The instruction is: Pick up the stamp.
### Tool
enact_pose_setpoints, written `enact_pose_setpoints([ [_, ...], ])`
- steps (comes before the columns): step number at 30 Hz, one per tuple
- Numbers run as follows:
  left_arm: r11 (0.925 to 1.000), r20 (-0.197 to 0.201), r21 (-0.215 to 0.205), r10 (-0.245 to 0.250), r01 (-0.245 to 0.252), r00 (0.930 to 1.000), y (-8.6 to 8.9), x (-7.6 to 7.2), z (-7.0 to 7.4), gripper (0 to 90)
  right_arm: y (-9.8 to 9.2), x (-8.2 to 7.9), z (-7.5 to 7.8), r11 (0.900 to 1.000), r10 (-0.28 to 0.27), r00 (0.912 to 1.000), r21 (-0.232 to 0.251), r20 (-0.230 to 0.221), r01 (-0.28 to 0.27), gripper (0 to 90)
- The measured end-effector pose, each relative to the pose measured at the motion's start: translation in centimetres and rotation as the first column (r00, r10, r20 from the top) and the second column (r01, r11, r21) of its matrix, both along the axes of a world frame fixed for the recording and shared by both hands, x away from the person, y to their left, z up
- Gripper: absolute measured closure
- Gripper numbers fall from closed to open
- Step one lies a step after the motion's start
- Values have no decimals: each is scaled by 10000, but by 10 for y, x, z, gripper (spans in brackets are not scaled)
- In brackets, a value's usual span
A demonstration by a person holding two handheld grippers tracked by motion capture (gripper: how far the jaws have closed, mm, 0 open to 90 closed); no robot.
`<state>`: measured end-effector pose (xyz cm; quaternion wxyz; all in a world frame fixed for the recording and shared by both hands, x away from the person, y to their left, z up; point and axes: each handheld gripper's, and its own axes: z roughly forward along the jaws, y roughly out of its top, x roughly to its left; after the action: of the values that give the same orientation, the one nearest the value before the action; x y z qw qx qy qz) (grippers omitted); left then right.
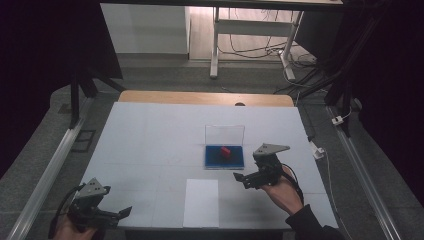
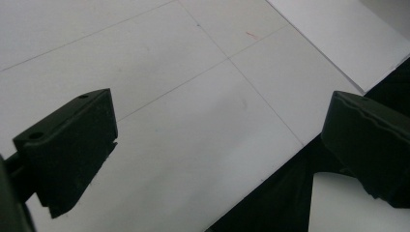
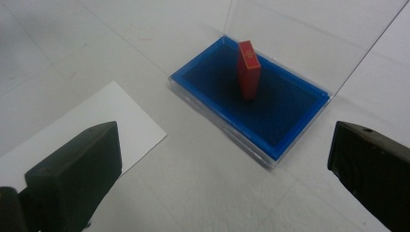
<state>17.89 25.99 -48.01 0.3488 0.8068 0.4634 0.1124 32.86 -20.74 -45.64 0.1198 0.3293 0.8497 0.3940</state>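
Observation:
A small red block (image 1: 225, 150) (image 3: 248, 69) stands on end inside a shallow blue tray (image 1: 210, 162) (image 3: 295, 133) near the table's middle. A clear lid (image 1: 224, 134) stands upright at the tray's far edge. My right gripper (image 1: 245, 179) (image 3: 225, 174) hovers just right of and nearer than the tray, open and empty, jaws pointing left. My left gripper (image 1: 120, 213) (image 2: 217, 150) sits at the table's near left corner, also open with nothing between its jaws.
A white sheet of paper (image 1: 201, 202) (image 3: 72, 130) lies at the front edge between the two grippers. The white tabletop (image 1: 150, 140) has faint grid lines. Beyond the table stand a white desk frame (image 1: 250, 30) and loose cables on the floor.

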Motion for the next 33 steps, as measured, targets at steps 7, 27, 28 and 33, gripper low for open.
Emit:
enact_pose_setpoints([
  [7,10000,0,-8,-16,16,10000,0,0,0,0,11,14,-5,9992,126,9999,-376,-70,-128,0],
  [27,10000,-1,-25,-90,90,10000,0,0,0,0,42,61,-22,9953,204,9993,-938,-304,-231,0],
  [28,10000,0,-24,-96,96,10000,0,0,0,1,44,63,-23,9950,217,9993,-963,-303,-245,17],
  [33,9999,-4,4,-152,152,9999,-1,0,0,1,51,72,-25,9928,491,9984,-1080,-287,-519,197],
])
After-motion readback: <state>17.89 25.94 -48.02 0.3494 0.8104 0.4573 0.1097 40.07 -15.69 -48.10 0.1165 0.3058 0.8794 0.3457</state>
